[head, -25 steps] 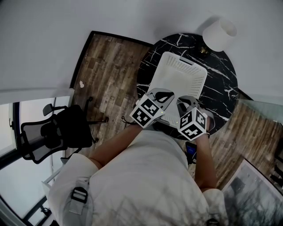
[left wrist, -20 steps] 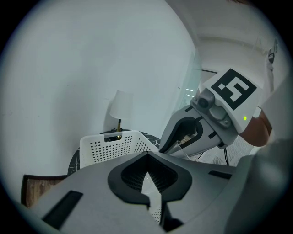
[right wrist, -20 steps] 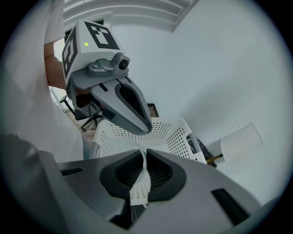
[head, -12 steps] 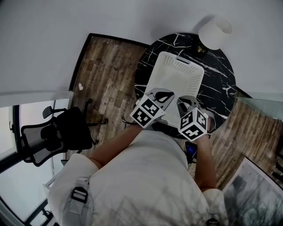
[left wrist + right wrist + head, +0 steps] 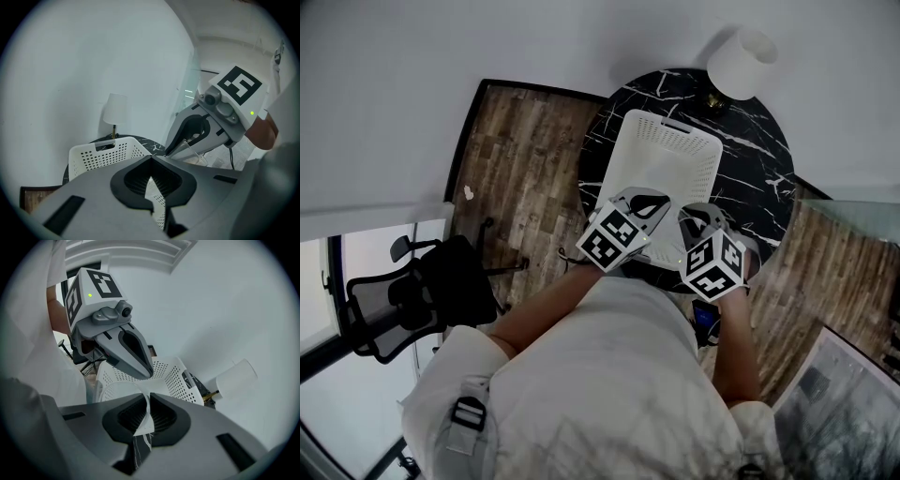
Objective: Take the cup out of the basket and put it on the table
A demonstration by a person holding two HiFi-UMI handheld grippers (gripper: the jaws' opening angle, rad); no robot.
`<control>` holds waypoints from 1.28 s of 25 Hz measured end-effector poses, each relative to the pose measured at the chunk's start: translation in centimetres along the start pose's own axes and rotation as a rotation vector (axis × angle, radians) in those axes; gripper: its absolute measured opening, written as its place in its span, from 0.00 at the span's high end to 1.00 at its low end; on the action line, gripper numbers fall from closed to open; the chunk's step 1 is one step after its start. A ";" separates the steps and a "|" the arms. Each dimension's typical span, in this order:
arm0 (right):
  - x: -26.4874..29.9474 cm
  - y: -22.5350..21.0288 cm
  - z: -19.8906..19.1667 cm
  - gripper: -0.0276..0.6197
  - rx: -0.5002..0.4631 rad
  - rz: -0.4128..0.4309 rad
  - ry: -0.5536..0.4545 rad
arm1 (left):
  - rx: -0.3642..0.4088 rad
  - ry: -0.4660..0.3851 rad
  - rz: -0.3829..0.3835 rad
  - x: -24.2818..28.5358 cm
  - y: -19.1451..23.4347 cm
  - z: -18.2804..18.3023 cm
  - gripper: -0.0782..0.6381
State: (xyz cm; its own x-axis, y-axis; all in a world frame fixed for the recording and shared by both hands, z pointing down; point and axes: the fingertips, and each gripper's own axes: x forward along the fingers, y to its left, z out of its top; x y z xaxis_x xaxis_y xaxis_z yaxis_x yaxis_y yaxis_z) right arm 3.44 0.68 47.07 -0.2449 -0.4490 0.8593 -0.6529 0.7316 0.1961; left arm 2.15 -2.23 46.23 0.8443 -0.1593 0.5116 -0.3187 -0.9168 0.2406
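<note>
The right tongs (image 5: 142, 399) are clamped on the thin wall of a clear cup (image 5: 193, 151). In the right gripper view the cup's pale rim curves in from the left and runs down between the two pads; black marble shows in the slit beneath it. In the left gripper view the cup hangs tilted under those tongs, to the right of the basket (image 5: 670, 159) and apart from its near corner; whether it touches the table (image 5: 759, 178) I cannot tell.

The left tongs (image 5: 152, 161) are narrow, with the tips meeting and nothing held between them; only a sliver of the basket's perforated wall shows through the gap below the tips. In the right gripper view they point down toward the basket's near rim; whether they touch it cannot be made out.

In the head view the white perforated basket stands on the round black marble table, with a handle slot in its far wall. Both tongs sit side by side over its near end, with their marker cubes toward the person. A lamp (image 5: 741, 61) with a white shade stands at the table's far edge, just beyond the basket. A wooden floor (image 5: 520, 159) lies left of the table; a black office chair (image 5: 412, 291) stands well apart at the left; the person's white top (image 5: 600, 375) fills the foreground.
</note>
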 end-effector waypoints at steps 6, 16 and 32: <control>-1.0 -0.3 -1.0 0.92 0.023 -0.018 0.005 | 0.018 0.007 -0.023 0.7 -1.0 0.3 0.88; -3.2 -1.0 -3.1 0.92 0.067 -0.053 0.012 | 0.043 0.010 -0.077 2.4 -3.3 1.0 0.88; -6.6 -2.0 -7.4 0.92 0.149 -0.119 0.043 | 0.092 0.028 -0.166 5.1 -7.4 1.8 0.88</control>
State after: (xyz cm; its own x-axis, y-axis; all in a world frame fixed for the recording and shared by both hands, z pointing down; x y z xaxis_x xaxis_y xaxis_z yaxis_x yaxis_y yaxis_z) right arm 11.60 5.97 44.53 -0.1311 -0.5032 0.8541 -0.7752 0.5890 0.2281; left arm 9.58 3.11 45.62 0.8692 0.0058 0.4944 -0.1346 -0.9594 0.2480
